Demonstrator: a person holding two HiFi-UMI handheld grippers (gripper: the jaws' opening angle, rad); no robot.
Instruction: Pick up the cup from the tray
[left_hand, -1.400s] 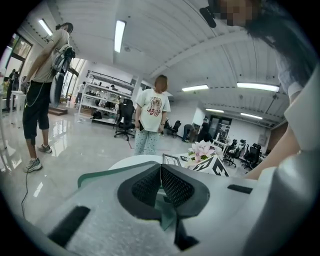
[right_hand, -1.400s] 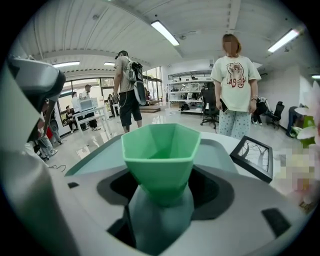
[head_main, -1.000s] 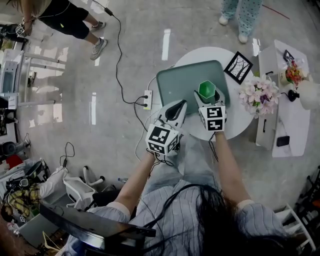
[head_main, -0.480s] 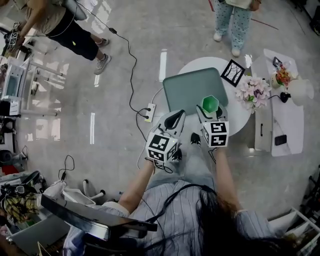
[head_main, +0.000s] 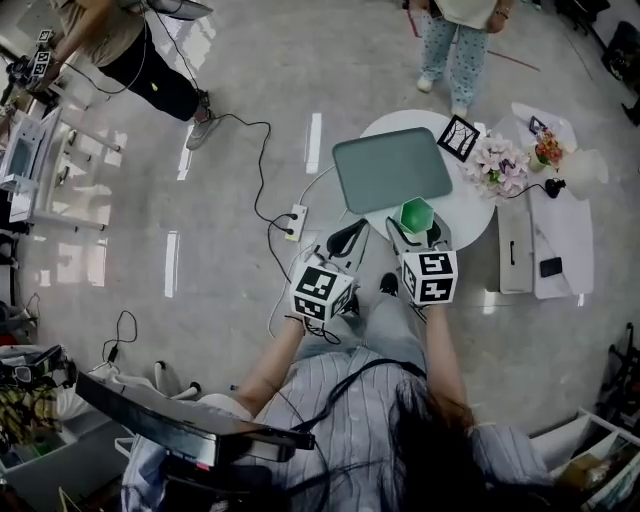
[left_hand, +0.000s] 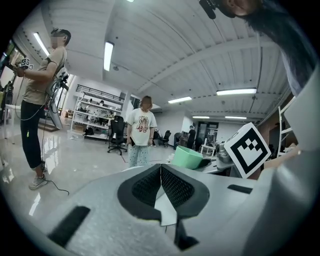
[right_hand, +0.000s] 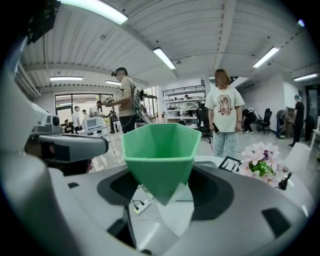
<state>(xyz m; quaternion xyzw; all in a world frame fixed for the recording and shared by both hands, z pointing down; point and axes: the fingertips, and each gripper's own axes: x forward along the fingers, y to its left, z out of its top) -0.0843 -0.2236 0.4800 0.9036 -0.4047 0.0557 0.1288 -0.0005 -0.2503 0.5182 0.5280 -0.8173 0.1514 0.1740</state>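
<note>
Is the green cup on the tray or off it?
Off it. The right tongs grip the cup, and from above it shows past the near edge of the tray.

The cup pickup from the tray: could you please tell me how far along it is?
Done: the right gripper has its tongs closed on the green cup, which is upright in the air, past the near edge of the tray. In hand: simply holding it. Left: nothing of the pickup that I can see; the left gripper is shut and empty.
</note>
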